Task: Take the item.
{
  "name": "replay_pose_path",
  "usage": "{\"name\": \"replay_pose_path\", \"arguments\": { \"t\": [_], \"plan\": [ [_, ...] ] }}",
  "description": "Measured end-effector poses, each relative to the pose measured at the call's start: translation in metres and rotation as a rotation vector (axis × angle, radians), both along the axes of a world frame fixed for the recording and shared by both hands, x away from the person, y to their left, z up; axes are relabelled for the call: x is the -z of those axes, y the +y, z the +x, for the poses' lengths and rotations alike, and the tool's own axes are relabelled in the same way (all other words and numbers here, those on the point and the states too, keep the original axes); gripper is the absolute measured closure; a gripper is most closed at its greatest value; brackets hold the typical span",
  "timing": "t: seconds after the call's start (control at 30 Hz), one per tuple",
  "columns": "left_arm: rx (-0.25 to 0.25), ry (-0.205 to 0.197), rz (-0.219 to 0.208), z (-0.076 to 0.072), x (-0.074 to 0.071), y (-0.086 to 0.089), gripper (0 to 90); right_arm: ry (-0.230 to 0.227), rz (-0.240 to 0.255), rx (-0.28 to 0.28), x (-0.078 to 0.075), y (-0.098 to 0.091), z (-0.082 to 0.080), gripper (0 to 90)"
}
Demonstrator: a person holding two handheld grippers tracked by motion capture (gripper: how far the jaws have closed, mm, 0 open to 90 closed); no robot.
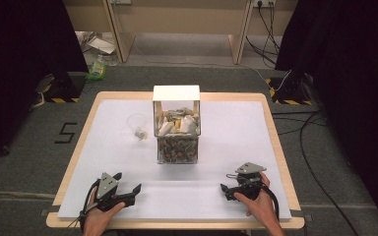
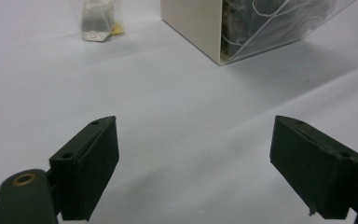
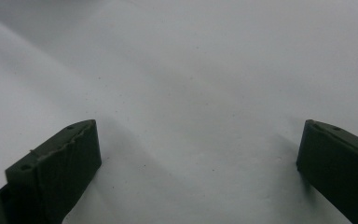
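Observation:
A clear-fronted box (image 1: 176, 125) with a cream top and sides stands in the middle of the white table cover, packed with tea bags; the left gripper view shows its corner (image 2: 200, 28). A clear cup (image 1: 138, 126) with a tea bag inside lies just left of the box, and that bag (image 2: 97, 21) appears at the top of the left gripper view. My left gripper (image 1: 127, 182) rests near the front left edge, open and empty (image 2: 196, 163). My right gripper (image 1: 225, 191) sits near the front right, open over bare cover (image 3: 198, 168).
The wooden table edge (image 1: 76, 147) frames the white cover. Black stands (image 1: 64, 87) and cables (image 1: 305, 132) lie on the grey floor around the table. Wooden furniture legs stand behind.

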State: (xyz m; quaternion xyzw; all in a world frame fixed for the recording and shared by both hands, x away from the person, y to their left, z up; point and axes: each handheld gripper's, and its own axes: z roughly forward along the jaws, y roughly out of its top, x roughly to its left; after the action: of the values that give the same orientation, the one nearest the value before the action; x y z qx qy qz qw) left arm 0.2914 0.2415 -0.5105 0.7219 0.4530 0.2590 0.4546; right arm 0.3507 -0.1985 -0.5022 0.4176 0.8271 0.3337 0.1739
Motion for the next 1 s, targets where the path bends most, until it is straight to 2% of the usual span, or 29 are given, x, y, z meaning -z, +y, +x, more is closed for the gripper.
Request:
{"name": "replay_pose_path", "arguments": {
  "t": [0.13,0.33,0.67,0.73,0.9,0.93,0.97,1.0],
  "plan": [
    [-0.008,-0.019,-0.007,-0.003,0.002,0.001,15.1,0.000,0.000,0.000,0.000,0.000,0.000,0.3],
    [-0.013,-0.019,-0.005,-0.007,0.007,0.002,15.1,0.000,0.000,0.000,0.000,0.000,0.000,0.3],
    [-0.031,-0.057,-0.014,-0.015,0.013,0.006,15.0,-0.002,-0.001,-0.001,0.000,0.000,0.000,0.3],
    [-0.029,-0.038,-0.007,-0.015,0.013,0.007,15.0,-0.002,-0.001,-0.001,0.000,0.000,0.000,0.3],
    [-0.029,-0.021,0.028,-0.019,0.013,0.006,14.9,-0.002,-0.001,-0.001,0.000,0.000,0.000,0.3],
    [-0.031,0.009,0.041,-0.020,0.020,0.005,14.9,-0.003,-0.001,-0.001,0.000,0.000,0.000,0.3],
    [-0.031,0.009,0.041,-0.020,0.020,0.005,14.7,-0.003,-0.001,-0.001,0.000,0.000,0.000,0.3],
    [-0.043,-0.002,-0.001,-0.022,0.022,0.007,14.7,-0.003,-0.001,-0.001,0.000,0.000,0.000,0.3]
  ]
}}
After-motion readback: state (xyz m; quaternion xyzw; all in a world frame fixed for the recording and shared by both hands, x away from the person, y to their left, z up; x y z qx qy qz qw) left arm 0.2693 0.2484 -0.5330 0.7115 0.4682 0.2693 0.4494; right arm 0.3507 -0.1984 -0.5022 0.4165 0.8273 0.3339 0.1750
